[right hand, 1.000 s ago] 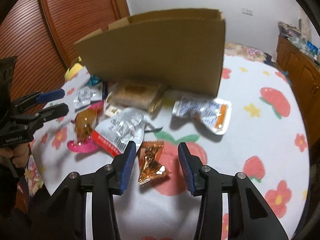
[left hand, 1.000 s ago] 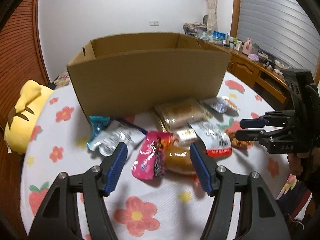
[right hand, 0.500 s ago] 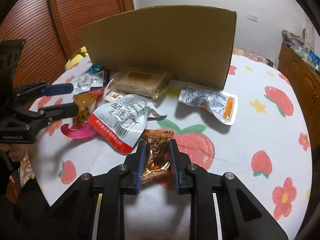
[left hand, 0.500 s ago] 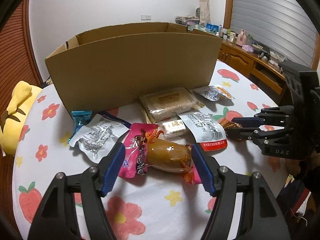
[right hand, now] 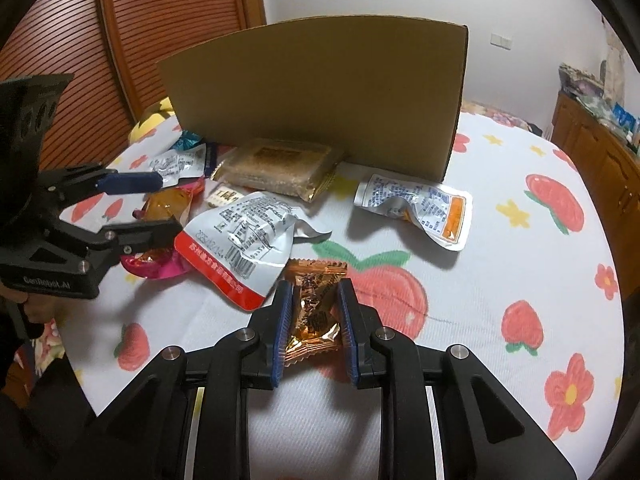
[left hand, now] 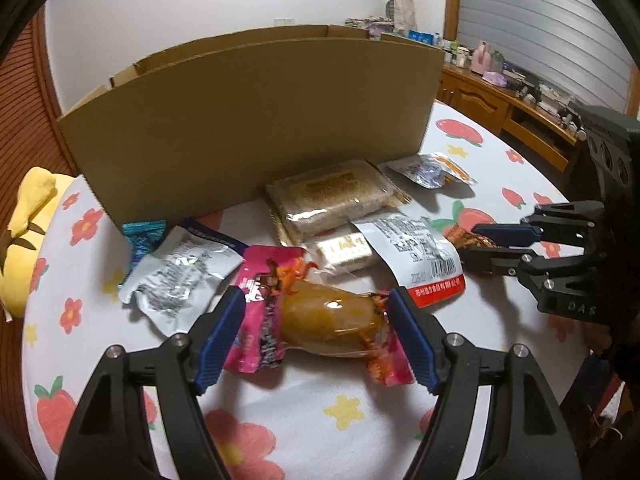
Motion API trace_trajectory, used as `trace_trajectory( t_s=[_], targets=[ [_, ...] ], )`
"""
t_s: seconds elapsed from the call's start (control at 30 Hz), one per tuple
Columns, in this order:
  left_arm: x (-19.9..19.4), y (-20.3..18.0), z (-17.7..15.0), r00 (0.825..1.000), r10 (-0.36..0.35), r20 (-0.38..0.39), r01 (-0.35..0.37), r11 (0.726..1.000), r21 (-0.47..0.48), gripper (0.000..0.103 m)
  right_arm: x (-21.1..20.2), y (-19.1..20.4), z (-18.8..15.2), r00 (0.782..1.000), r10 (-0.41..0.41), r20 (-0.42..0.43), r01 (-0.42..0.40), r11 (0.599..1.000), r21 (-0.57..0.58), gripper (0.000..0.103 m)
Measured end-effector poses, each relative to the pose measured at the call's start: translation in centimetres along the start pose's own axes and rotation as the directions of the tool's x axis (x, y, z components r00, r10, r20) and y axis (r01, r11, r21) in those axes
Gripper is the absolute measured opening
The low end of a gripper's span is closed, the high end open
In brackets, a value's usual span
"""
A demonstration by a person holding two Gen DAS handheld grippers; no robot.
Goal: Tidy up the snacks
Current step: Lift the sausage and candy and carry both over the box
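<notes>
A white cloth printed with strawberries and flowers [right hand: 520, 240] covers the counter, and the snacks lie scattered across its near half. Nearest in the right wrist view, the right gripper [right hand: 314, 322] points steeply down at the cloth, its blue pads pressed shut on an orange foil candy [right hand: 316, 312]. To the left, the left gripper [left hand: 316, 340] also slants down, its jaws apart and just now opening wider, with a pink packet holding an orange-brown snack [left hand: 320, 320] lying between the pads; whether the pads touch it I cannot tell. Just beyond lie a white pouch with a red edge [right hand: 244, 236], a silver pouch [left hand: 180, 276], a small cream bar [left hand: 346, 250], a blue candy [left hand: 142, 236], a clear-wrapped brown cake block [left hand: 332, 196] and, to the right, a silver pouch with an orange end [right hand: 420, 208]. Behind them stands a cardboard box [right hand: 320, 96], open on top; its inside is hidden. A yellow plush toy [left hand: 24, 232] sits at the far left. Farther back are a louvred wooden door [right hand: 168, 20], a white wall and a cluttered wooden sideboard [left hand: 512, 96].
</notes>
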State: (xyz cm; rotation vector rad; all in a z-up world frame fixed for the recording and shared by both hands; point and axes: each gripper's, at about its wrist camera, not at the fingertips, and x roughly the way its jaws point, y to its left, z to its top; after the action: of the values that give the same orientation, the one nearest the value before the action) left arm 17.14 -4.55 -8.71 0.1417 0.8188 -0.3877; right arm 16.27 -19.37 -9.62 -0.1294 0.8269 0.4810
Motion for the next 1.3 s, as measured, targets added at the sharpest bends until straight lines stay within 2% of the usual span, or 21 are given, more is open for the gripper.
trace_trajectory(
  t_s=[0.33, 0.47, 0.6, 0.97, 1.3],
  targets=[
    [0.4, -0.2, -0.5, 1.0, -0.02, -0.011, 0.02, 1.0, 0.016, 0.074, 0.0, 0.0, 0.1, 1.0, 0.003, -0.001, -0.003, 1.0, 0.002, 0.021],
    [0.7, -0.2, -0.8, 1.0, -0.024, -0.016, 0.025, 0.999, 0.027, 0.081, 0.0, 0.0, 0.1, 1.0, 0.002, -0.001, -0.002, 1.0, 0.002, 0.021],
    [1.1, -0.5, -0.8, 0.999, -0.016, -0.029, 0.017, 0.999, 0.043, 0.082, 0.0, 0.0, 0.1, 1.0, 0.002, 0.0, -0.002, 1.0, 0.002, 0.021],
    [0.1, -0.8, -1.9, 0.999, -0.011, -0.032, 0.013, 0.998, 0.062, 0.069, 0.1, 0.0, 0.1, 1.0, 0.004, -0.001, -0.004, 1.0, 0.003, 0.021],
    [-2.1, -0.5, -3.4, 1.0, 0.018, 0.002, -0.018, 1.0, 0.024, 0.067, 0.1, 0.0, 0.1, 1.0, 0.005, 0.0, -0.005, 1.0, 0.002, 0.022]
  ],
)
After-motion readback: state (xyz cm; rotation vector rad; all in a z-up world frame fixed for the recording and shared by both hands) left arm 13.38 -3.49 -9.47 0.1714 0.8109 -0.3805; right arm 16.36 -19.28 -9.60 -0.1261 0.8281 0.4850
